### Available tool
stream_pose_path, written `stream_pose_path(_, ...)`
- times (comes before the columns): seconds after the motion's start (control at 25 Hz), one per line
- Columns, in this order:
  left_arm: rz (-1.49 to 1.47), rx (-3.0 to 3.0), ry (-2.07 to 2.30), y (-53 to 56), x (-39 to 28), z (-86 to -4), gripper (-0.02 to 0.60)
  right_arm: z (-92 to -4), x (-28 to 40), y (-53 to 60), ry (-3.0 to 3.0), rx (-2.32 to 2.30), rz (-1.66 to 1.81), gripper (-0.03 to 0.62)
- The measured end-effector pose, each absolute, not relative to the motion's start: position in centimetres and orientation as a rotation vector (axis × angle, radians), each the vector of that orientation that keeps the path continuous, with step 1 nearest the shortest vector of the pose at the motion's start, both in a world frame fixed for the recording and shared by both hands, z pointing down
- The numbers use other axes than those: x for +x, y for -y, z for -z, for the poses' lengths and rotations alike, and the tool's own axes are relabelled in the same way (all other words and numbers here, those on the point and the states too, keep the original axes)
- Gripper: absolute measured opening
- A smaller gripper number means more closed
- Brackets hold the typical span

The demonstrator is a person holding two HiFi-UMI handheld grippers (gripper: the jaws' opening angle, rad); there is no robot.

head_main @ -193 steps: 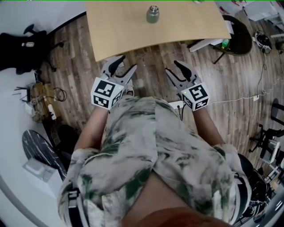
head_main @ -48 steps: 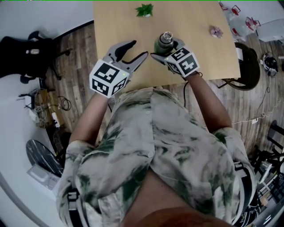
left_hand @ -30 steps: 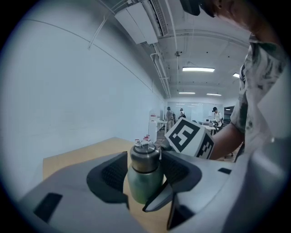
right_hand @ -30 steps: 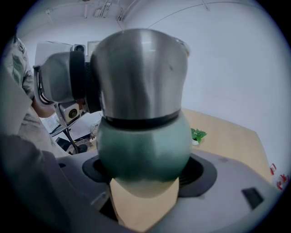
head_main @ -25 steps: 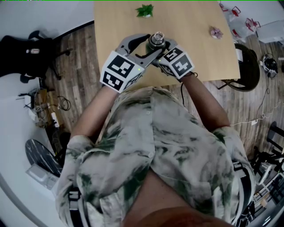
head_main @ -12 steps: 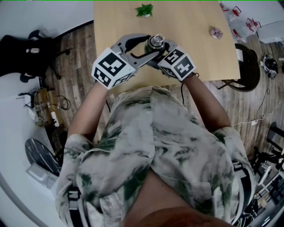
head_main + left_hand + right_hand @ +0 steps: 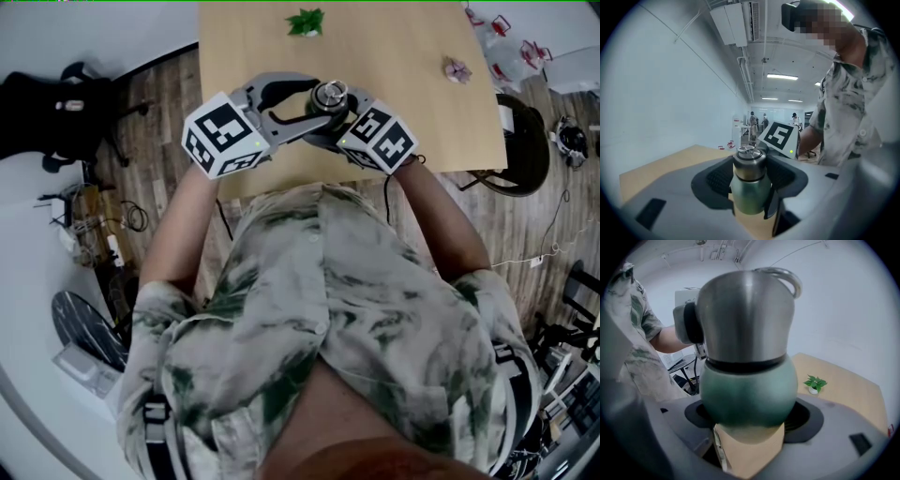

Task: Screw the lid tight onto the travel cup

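The travel cup, a green body with a steel lid, stands near the front edge of the wooden table. My left gripper reaches in from the left and is shut on the steel lid, a pad pressed on each side. My right gripper comes from the near right and is shut on the cup's green body, which fills the right gripper view. The right gripper's marker cube shows behind the cup in the left gripper view.
A small green plant sits at the table's far side, and a small pink object lies at the far right. A black chair stands left of the table, and a dark round seat is on its right. Wood floor lies below.
The left gripper closed on the lid, and its marker cube has swung leftward over the last second as the hand rolls. The right gripper keeps its hold on the cup body.
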State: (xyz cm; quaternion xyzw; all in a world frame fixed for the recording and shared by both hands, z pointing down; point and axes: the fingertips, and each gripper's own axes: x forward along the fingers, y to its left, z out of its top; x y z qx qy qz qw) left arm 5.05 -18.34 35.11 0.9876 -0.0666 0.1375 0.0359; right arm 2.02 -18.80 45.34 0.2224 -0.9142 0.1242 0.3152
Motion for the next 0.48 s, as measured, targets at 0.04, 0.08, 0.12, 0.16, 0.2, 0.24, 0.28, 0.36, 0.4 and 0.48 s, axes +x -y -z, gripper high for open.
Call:
stream_pose_path(0.04, -0.420, 3.027, 0.246, 18.40, 5.12, -35.14, 0.235, -45.43, 2.02, 18.85, 2.407, 0.595, -0.338, 0.396)
stream_pose_path(0.08, -0.419, 3.021, 0.295, 18.48, 5.17, -35.19, 0.235, -45.50, 2.01, 18.93, 2.405, 0.607, -0.350, 0.396)
stream_pose_path(0.12, -0.420, 3.015, 0.347, 18.54, 5.20, -35.24, 0.245, -45.55, 1.97, 19.04, 2.405, 0.619, -0.362, 0.396)
stream_pose_path(0.16, -0.422, 3.007, 0.395, 18.57, 5.23, -35.29, 0.249, -45.57, 1.90, 19.13, 2.405, 0.631, -0.373, 0.396)
stream_pose_path(0.2, -0.423, 2.996, 0.439, 18.56, 5.27, -35.33, 0.253, -45.57, 1.82, 19.21, 2.406, 0.640, -0.382, 0.396)
stream_pose_path(0.24, -0.421, 2.984, 0.485, 18.59, 5.30, -35.33, 0.256, -45.57, 1.76, 19.27, 2.407, 0.648, -0.389, 0.396)
stream_pose_path(0.28, -0.416, 2.971, 0.535, 18.67, 5.32, -35.30, 0.256, -45.58, 1.76, 19.32, 2.407, 0.656, -0.394, 0.396)
stream_pose_path(0.36, -0.407, 2.950, 0.643, 18.84, 5.27, -35.14, 0.256, -45.61, 1.79, 19.30, 2.404, 0.670, -0.399, 0.396)
stream_pose_path(0.4, -0.407, 2.945, 0.691, 18.87, 5.22, -35.03, 0.256, -45.59, 1.77, 19.25, 2.402, 0.677, -0.400, 0.396)
stream_pose_path(0.48, -0.414, 2.935, 0.757, 18.86, 5.14, -34.86, 0.256, -45.58, 1.62, 19.21, 2.400, 0.689, -0.405, 0.396)
